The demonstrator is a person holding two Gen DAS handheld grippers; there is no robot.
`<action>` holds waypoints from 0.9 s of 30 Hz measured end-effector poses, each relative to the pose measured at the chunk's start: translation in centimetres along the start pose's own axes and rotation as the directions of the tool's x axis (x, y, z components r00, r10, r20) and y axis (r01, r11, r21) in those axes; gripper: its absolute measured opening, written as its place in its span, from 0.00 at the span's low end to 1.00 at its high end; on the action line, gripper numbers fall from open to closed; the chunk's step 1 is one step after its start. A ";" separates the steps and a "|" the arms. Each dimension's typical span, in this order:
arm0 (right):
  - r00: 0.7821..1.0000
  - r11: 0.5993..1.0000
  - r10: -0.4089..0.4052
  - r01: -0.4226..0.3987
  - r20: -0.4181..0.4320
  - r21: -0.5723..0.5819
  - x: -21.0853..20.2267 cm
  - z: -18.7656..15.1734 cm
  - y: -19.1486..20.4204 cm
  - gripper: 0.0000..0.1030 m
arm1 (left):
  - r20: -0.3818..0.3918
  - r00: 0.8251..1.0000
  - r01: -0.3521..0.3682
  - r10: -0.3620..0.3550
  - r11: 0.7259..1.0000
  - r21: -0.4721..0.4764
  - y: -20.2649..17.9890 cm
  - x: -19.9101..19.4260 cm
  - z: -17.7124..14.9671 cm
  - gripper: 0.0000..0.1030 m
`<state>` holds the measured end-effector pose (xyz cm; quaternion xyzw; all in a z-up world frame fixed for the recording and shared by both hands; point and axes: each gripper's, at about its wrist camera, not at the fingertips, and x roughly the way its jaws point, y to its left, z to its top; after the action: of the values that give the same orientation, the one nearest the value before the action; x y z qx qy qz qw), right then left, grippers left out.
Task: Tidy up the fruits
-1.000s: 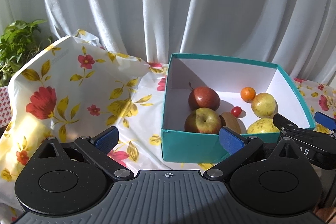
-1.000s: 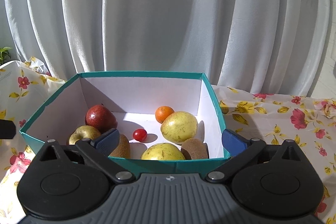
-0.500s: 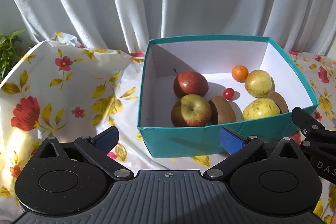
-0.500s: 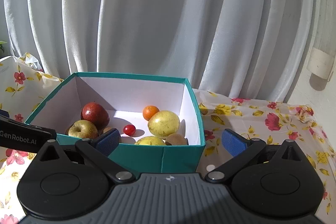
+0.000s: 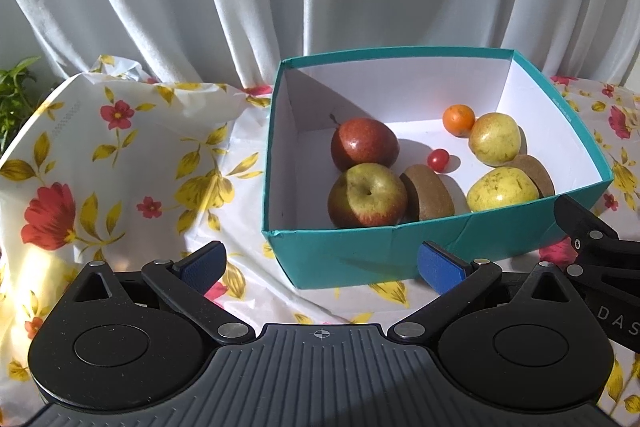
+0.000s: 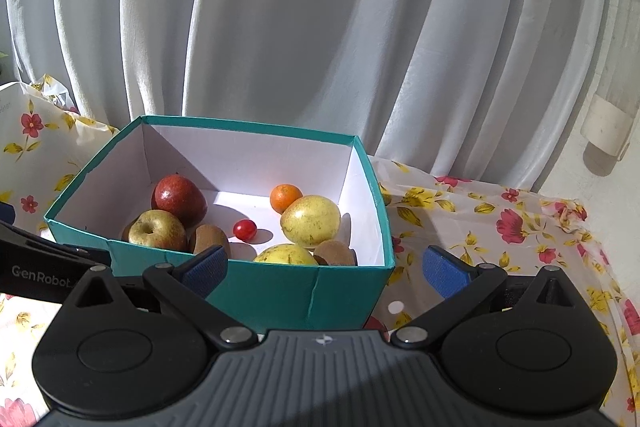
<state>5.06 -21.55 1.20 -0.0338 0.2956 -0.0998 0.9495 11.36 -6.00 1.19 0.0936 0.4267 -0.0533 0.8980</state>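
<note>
At the far left of the left wrist view a green plant (image 5: 14, 95) shows at the frame edge, and beside it a white flowered cloth (image 5: 120, 155) covers the surface, bunched up at the upper left. The left tool (image 5: 320, 263) sits low in the frame, its blue pads spread wide with nothing between them. Right of centre stands the teal box (image 5: 360, 251) with white inner walls, open at the top, one corner turned toward the camera; all the fruit lies inside it. Counted from the left: one red pear (image 5: 364, 146) lying on its side, long axis across the frame, stem pointing to the upper left; one green-red apple (image 5: 367, 195) in front of it, touching it, with its stem hollow facing the camera; two kiwis, one (image 5: 428, 191) leaning against the apple and the other (image 5: 536, 175) between the two yellow fruits at the right; one cherry tomato (image 5: 438, 159) alone mid-floor; one small orange (image 5: 459, 119) toward the back wall; two yellow fruits, one (image 5: 495, 139) touching the orange and one (image 5: 502, 194) by the front wall. At the right edge the black body of the right tool (image 6: 324, 267) juts in; in its own view its pads are likewise wide apart and empty, low in front of the box's near wall. White curtains (image 6: 320, 27) fill the background.
</note>
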 end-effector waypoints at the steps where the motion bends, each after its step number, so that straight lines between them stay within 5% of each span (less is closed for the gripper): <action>1: 1.000 1.000 0.009 -0.009 -0.009 -0.006 0.1 0.1 0.0 1.00 | 0.005 1.000 -0.003 0.003 1.000 -0.001 0.0 0.0 0.0 1.00; 11: 0.991 0.999 0.038 -0.040 -0.128 -0.011 1.9 1.8 -0.3 1.00 | -0.013 1.000 -0.025 0.025 0.999 0.037 -0.6 0.3 1.9 1.00; 21: 0.931 0.996 0.086 -0.094 -0.355 -0.005 5.8 4.1 -0.7 1.00 | -0.101 0.994 -0.038 0.042 0.999 0.035 -1.1 2.1 3.4 1.00; 27: 0.900 0.987 0.144 -0.160 -0.412 -0.005 6.3 4.8 -0.7 1.00 | -0.113 0.989 -0.085 0.092 0.994 0.063 -1.1 1.2 3.8 1.00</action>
<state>12.76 -23.56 1.79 -0.0074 0.4919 -0.0247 0.8703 14.76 -7.93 2.44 0.1413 0.4719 -0.0201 0.8700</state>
